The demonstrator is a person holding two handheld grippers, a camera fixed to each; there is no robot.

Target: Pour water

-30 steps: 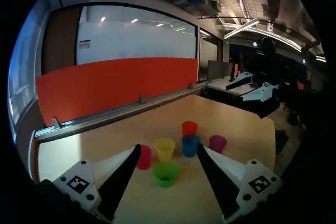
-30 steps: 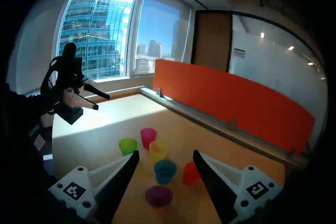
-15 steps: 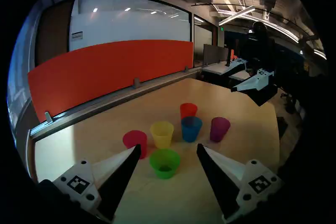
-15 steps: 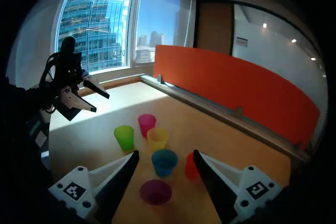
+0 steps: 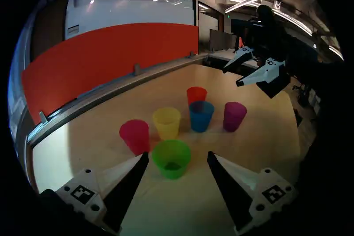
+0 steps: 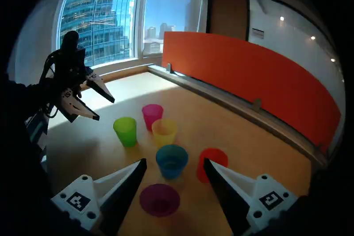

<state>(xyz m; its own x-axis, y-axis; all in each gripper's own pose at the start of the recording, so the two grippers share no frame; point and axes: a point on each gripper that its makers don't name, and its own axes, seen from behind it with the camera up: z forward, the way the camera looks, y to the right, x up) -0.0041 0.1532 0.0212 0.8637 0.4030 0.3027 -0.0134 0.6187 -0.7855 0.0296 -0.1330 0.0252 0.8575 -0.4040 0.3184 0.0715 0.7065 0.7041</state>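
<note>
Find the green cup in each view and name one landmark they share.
Left gripper view: green cup low centre, nearest the camera.
Right gripper view: green cup left of centre, at mid-height.
Shared landmark: orange partition, upper left there, upper right in the right gripper view.

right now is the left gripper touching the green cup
Apart. The right gripper view shows the left gripper's open fingertips short of the green cup, with bare table between them.
</note>
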